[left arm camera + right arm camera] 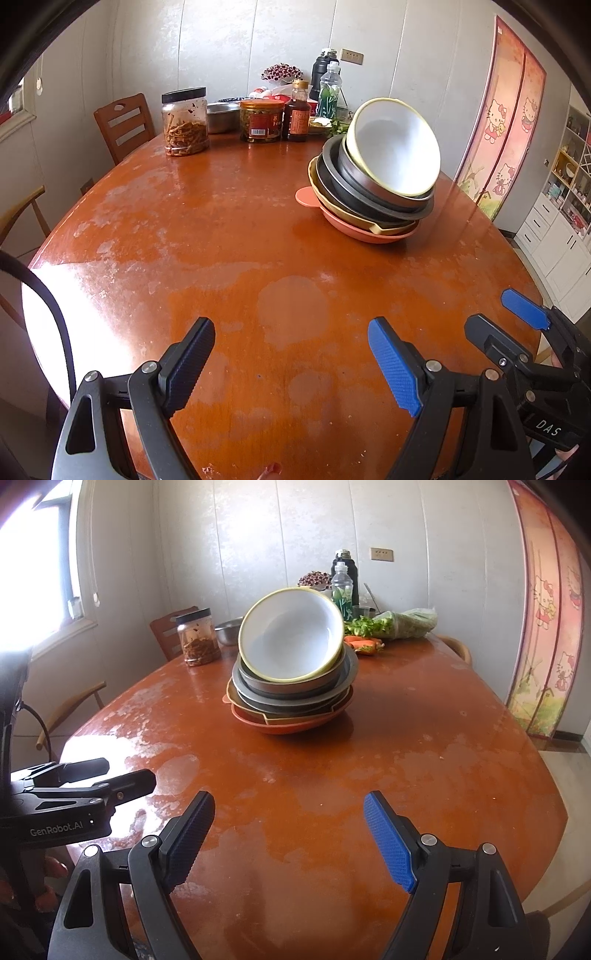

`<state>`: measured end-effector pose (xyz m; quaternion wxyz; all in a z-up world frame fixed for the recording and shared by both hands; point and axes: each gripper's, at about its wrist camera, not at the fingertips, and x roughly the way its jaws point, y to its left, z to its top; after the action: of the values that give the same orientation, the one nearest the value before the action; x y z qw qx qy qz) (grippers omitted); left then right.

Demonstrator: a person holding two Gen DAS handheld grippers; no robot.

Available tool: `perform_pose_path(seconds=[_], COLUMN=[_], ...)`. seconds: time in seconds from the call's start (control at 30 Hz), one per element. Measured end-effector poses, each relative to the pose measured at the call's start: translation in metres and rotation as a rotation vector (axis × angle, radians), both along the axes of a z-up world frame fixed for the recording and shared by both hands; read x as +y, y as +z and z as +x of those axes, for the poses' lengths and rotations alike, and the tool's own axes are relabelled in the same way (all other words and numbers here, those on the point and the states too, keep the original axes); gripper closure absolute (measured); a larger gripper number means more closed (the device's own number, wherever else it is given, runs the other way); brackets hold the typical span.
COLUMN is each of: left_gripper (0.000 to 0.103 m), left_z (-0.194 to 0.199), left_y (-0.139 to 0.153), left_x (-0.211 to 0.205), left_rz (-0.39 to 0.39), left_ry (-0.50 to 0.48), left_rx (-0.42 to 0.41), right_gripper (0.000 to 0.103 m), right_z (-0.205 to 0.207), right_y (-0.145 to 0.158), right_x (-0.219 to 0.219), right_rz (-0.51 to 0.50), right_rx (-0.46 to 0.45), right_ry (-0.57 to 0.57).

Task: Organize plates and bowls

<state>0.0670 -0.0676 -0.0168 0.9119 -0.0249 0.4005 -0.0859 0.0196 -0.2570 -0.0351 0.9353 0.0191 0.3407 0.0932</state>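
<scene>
A big round table (229, 236) of worn brown wood holds a pile of dishes (291, 698). The pile sits near the middle of the table, well apart from both grippers. At the bottom is an orange plate (364, 233). On it lie a tan dish and some dark grey plates, though I cannot tell how many. On top sits a white bowl (291, 644) with a yellow rim. The bowl is tilted, so its open side faces the cameras. The left gripper (291, 363) is over the near edge of the table. Its blue pads are wide apart and nothing is between them. The right gripper (290, 840) is just beside it, also over the near edge. Its pads are wide apart too, and it holds nothing. At the far side of the table stand a jar (185, 122) with a black lid, a steel bowl (221, 116), a sauce bottle (297, 112) and a clear bottle (341, 589). Some greens (400, 622) and carrots (364, 644) lie there too. A wooden chair (123, 123) stands behind the table.
</scene>
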Motion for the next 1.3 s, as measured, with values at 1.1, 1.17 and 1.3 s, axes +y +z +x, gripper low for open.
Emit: perform_pose_path(seconds=[1.1, 1.17, 1.3], left_gripper=[0.018, 0.018, 0.018], left_z=[-0.0050, -0.0048, -0.0045], left_y=[-0.0007, -0.0012, -0.0025], left_x=[-0.0061, -0.0060, -0.0069], left_rz=[0.001, 0.004, 0.013], left_ry=[-0.012, -0.013, -0.015], left_rx=[0.007, 0.007, 0.008], right_gripper=[0.019, 0.019, 0.019], right_z=[-0.0070, -0.0069, -0.0061], right_y=[0.0033, 0.0030, 0.0029], right_x=[-0.0012, -0.0010, -0.0016], right_rz=[-0.002, -0.002, -0.004], right_rx=[-0.014, -0.012, -0.011], right_ry=[-0.013, -0.011, -0.013])
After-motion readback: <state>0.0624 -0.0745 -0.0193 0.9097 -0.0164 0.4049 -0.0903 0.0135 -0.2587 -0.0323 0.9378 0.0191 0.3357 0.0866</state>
